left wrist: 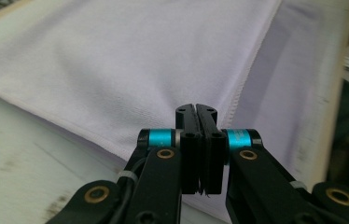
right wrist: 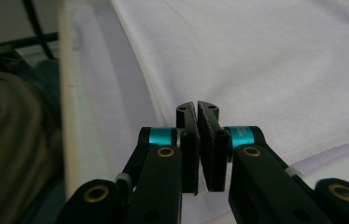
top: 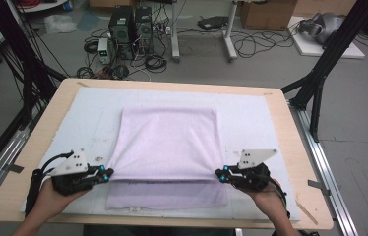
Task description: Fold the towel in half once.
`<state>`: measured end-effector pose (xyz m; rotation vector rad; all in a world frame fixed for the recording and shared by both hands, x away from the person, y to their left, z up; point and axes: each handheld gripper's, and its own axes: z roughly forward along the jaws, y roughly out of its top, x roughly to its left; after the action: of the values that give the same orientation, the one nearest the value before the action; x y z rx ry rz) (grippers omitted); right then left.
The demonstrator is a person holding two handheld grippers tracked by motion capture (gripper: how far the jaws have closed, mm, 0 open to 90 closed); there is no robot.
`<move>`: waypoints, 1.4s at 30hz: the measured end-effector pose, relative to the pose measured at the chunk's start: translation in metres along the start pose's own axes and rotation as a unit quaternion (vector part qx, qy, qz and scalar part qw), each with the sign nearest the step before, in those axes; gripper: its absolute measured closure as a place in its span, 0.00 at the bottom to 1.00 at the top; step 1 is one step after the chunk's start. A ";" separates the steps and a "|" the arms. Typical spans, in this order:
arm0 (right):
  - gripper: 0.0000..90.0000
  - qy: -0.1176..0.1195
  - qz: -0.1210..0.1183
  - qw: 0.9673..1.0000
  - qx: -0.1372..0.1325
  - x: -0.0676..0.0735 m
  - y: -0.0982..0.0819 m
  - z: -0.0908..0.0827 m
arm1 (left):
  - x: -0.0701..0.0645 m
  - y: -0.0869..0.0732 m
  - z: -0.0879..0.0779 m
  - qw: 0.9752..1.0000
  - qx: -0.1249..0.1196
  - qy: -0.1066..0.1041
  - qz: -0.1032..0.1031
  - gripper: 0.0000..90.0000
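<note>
A pale lilac cloth [top: 167,137] lies folded on the white mat in the middle of the table. Its upper layer is raised at the near edge, and a strip of the lower layer [top: 167,195] shows beneath it. My left gripper [top: 109,173] is shut on the near left corner of the upper layer. My right gripper [top: 219,173] is shut on the near right corner. In the left gripper view the jaws [left wrist: 196,108] meet at the hemmed cloth [left wrist: 116,60] edge. The right gripper view has the jaws [right wrist: 197,106] pinched at the cloth [right wrist: 266,56] hem.
The white mat [top: 88,118] covers most of the wooden table [top: 49,118]. Beyond the far edge, computer towers [top: 130,27] and cables stand on the floor. A black frame leg [top: 320,73] rises at the right. The person's hands come in from the bottom.
</note>
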<state>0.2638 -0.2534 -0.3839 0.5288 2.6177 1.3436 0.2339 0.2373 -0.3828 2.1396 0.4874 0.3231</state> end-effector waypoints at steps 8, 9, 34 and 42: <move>0.73 0.028 0.023 0.999 0.022 0.012 -0.030 0.009 | -0.006 -0.027 0.017 0.999 0.032 -0.021 -0.017 0.76; 0.71 0.030 0.026 0.999 0.022 0.011 -0.033 0.013 | -0.007 -0.028 0.021 0.999 0.038 -0.027 -0.015 0.76; 0.57 -0.017 0.050 0.999 -0.009 -0.014 -0.032 0.026 | 0.004 -0.028 0.042 0.999 -0.007 -0.017 -0.046 0.74; 0.47 -0.044 0.059 0.997 -0.015 -0.028 -0.027 0.031 | 0.028 -0.026 0.051 0.997 -0.013 0.019 -0.074 0.60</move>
<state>0.2917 -0.2553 -0.4249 0.7328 2.5268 1.3575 0.2733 0.2268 -0.4314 2.0610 0.6563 0.2863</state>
